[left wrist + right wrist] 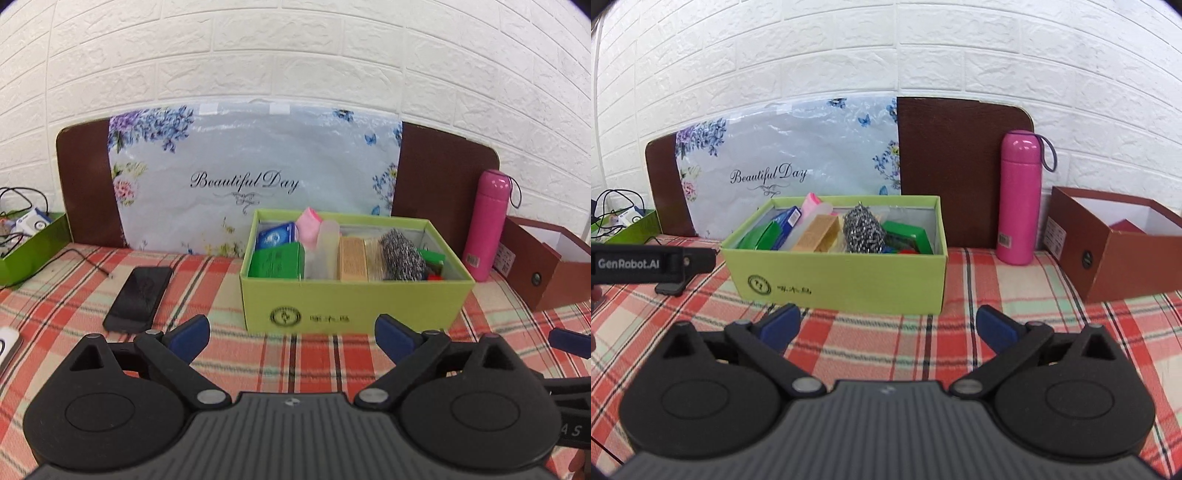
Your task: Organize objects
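A light green box point(354, 302) point(842, 280) stands on the plaid cloth, filled with a steel scourer point(402, 258) point(862, 230), a wooden block point(352, 258) point(820, 232), green packs point(275, 260), a blue packet point(275, 234) and a pink item point(308, 221). My left gripper point(291, 334) hovers in front of the box, open, with nothing between its blue pads. My right gripper point(888, 326) is likewise open and empty, short of the box's front wall. The left gripper's body point(635, 264) shows at the left edge of the right wrist view.
A black phone point(138, 299) lies left of the box. A pink bottle point(485, 225) point(1019, 199) and a brown open box point(546, 258) point(1115, 240) stand at the right. Another green box with cables point(26, 243) sits far left. A floral bag point(251, 177) leans on the wall.
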Demonstrator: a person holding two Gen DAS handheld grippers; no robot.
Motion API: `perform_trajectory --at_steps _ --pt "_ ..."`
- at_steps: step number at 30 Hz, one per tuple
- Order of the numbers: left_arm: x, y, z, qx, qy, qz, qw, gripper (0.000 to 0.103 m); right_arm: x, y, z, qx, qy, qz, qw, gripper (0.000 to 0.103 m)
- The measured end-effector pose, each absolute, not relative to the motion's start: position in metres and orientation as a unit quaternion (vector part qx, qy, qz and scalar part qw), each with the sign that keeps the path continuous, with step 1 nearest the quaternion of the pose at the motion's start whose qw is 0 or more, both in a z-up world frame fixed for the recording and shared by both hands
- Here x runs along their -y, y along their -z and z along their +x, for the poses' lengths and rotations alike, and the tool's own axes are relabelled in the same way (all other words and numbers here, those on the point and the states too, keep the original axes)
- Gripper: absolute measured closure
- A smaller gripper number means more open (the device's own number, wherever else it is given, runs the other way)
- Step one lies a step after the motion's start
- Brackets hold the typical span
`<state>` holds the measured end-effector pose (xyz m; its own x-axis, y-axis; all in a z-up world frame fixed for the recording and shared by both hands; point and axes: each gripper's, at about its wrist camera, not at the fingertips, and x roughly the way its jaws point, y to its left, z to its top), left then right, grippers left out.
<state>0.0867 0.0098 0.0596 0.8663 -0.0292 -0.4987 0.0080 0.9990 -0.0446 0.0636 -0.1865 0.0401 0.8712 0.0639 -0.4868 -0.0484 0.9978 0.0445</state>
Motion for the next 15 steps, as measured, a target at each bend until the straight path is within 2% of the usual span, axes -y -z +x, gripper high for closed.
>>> perform_trajectory --at_steps 15 --pt "0.001 -0.048 0.047 -0.265 0.027 0.0 0.964 0.004 0.186 -0.024 0.033 -0.27 -0.021 0.033 0.962 0.0"
